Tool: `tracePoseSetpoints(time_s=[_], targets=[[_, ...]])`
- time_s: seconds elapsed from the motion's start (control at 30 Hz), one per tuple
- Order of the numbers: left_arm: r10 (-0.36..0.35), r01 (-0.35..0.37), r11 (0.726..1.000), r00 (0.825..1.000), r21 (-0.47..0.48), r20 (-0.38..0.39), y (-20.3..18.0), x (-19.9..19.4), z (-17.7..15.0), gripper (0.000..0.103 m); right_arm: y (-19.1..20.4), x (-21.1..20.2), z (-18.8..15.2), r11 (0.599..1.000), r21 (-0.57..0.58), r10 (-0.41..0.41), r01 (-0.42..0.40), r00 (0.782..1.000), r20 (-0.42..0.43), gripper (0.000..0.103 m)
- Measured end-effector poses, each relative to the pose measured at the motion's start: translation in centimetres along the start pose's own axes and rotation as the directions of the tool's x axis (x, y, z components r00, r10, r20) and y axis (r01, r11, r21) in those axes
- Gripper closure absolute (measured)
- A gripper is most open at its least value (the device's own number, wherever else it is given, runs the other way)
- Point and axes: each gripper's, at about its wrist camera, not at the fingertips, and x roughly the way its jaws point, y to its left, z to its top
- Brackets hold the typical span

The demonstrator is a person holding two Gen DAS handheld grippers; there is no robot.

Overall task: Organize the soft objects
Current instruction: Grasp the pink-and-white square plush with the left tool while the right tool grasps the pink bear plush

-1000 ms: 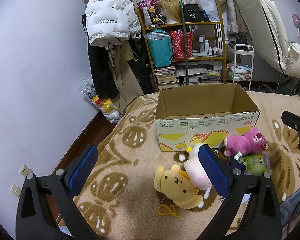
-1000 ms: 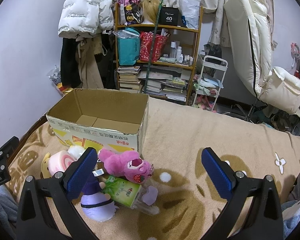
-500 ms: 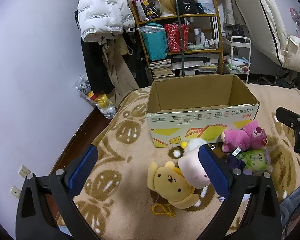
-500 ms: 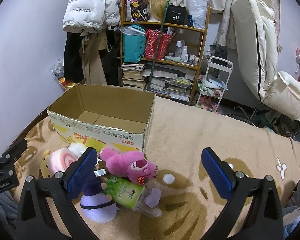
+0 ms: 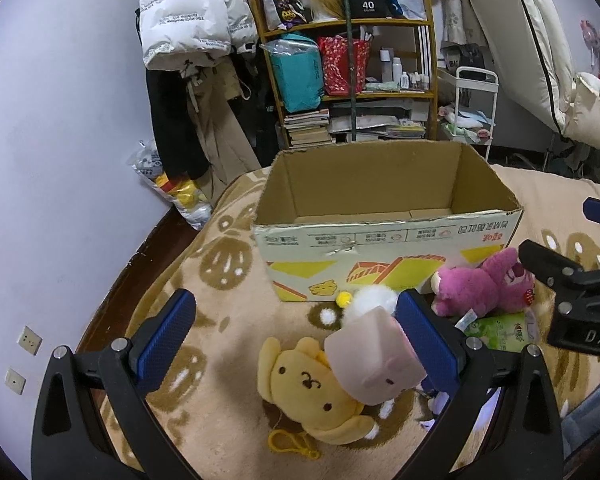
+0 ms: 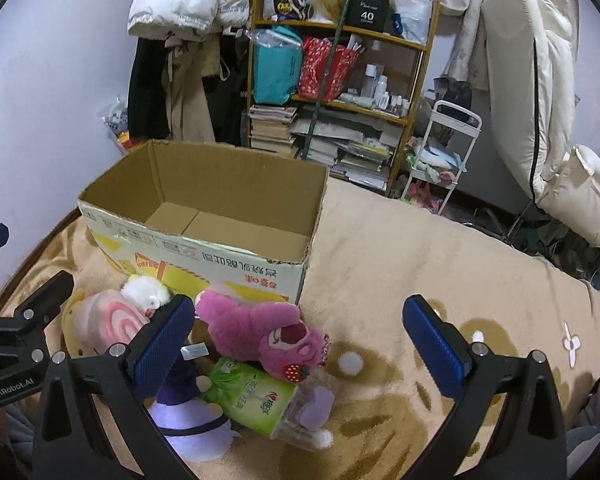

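An open, empty cardboard box (image 5: 384, 236) stands on a beige blanket; it also shows in the right wrist view (image 6: 204, 256). In front of it lie a yellow dog plush (image 5: 312, 392), a pink roll plush (image 5: 374, 362), a white fluffy toy (image 5: 370, 300), a magenta bear (image 5: 480, 288), a green pack (image 6: 248, 396) and a purple plush (image 6: 188, 420). My left gripper (image 5: 296, 338) is open and empty above the yellow dog and pink roll. My right gripper (image 6: 298, 340) is open and empty above the magenta bear (image 6: 268, 336).
A cluttered wooden shelf (image 5: 352, 72) and hanging coats (image 5: 192, 40) stand behind the bed. A white cart (image 6: 440, 160) and a cream recliner (image 6: 548, 100) are at the right. The blanket (image 6: 420, 264) stretches right of the box.
Both grippers have moved forward and down toward the toys and box, which now look larger. Both stay open and empty.
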Motion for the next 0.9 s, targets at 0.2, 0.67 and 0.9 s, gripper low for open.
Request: tracePoseSetpoints(time_s=[0.2,0.67,0.9], targets=[[-0.002,0.003,1.000,0.999,0.030,-0.033,-1.0,1.6,-0.2,0.004,0.0,1.5,0.2,1.000,-0.017,0.003,-0.004,1.000,-0.028,0.000],[-0.053,0.064,0.994,0.992,0.090,-0.117,-2.7,3.6,-1.4,0.004,-0.2,4.4,0.3,1.000,0.000,0.031,-0.031,0.993,-0.111,0.000],[-0.062,0.079,0.991,0.987,0.109,-0.149,-3.5,4.2,-2.2,0.004,0.3,5.6,0.1,0.999,-0.004,0.044,-0.045,0.988,-0.150,0.000]])
